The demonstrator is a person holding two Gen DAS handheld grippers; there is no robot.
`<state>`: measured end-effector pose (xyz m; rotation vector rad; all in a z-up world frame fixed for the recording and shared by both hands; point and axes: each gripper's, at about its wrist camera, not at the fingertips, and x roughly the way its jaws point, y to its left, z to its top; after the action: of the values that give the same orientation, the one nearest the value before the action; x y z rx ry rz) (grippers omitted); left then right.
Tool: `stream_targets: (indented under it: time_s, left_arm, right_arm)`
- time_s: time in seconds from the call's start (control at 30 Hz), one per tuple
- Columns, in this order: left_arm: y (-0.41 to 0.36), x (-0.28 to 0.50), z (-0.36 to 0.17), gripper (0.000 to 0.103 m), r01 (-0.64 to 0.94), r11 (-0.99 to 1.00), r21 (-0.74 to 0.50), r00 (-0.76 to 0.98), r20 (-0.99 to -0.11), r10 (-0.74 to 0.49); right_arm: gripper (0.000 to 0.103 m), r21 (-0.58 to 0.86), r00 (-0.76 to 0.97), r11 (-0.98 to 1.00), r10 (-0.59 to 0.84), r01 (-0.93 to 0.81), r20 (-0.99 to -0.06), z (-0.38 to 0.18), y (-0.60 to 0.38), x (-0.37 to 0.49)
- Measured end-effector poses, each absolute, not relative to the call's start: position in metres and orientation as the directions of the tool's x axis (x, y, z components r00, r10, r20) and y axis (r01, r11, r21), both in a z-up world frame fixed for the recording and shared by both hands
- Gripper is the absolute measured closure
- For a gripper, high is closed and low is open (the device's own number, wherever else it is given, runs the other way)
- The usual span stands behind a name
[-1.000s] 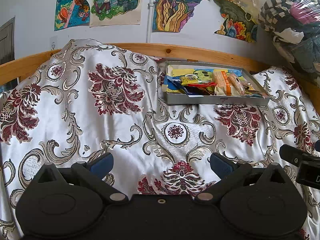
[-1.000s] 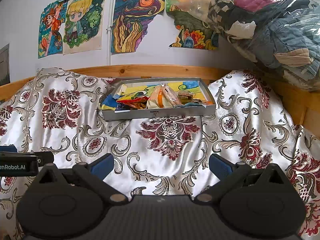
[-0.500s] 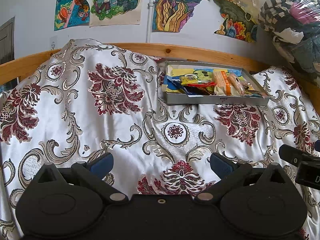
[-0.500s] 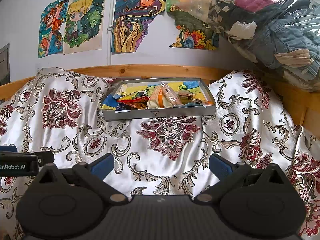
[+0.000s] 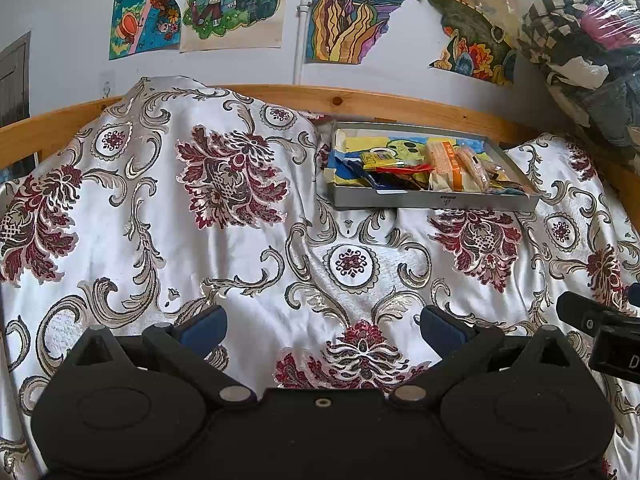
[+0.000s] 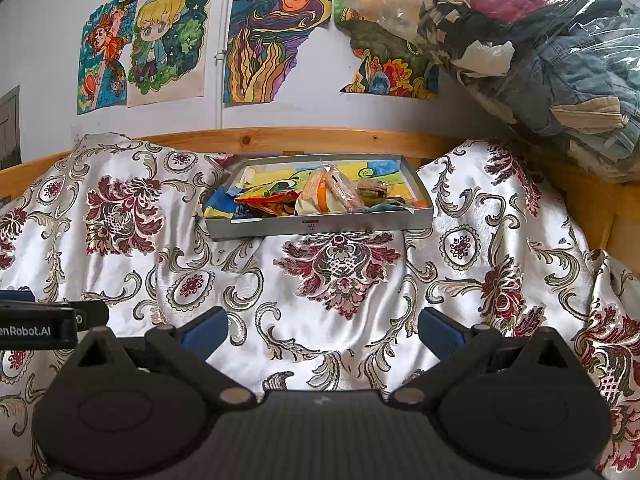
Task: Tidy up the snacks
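Floral-covered bed [image 5: 248, 240], grey snack tray [image 5: 432, 200] near its headboard.

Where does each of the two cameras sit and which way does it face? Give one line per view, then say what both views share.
Left wrist view: sits on the left gripper, facing forward over the white floral bedspread to the shallow grey metal tray of snack packets; its blue-padded fingers show, open and empty.
Right wrist view: sits on the right gripper, facing the same tray; its fingers are open and empty.
Shared: tray, bedspread, wooden bed rail, wall drawings; each glimpses the other gripper.
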<state>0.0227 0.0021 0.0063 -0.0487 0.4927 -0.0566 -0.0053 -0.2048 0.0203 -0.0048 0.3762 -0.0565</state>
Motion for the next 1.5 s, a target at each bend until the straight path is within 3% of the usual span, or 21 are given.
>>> stream_targets:
  time_s: [0.47,0.77,1.5]
  left_arm:
    - [0.0005,0.0243,0.0090,0.001,0.056,0.987,-0.152,0.848,-0.515,-0.128]
    - [0.0056,0.0270,0.0083,0.001,-0.007,0.986,-0.167,0.839,-0.537,-0.085]
    - [0.0047,0.0264,0.0090,0.001,0.004,0.989,-0.148,0.843,-0.532,-0.083]
  right_arm:
    - [0.000,-0.021,0.928,0.998,-0.057,0.053,-0.368,0.0202,-0.2055,-0.0046]
    - [0.000,-0.029,0.927,0.998,-0.057,0.050,-0.372,0.0206,-0.2056,-0.0048]
    - [0.000,-0.046,0.921,0.998,-0.052,0.037,-0.386,0.0175,-0.2032,-0.0023]
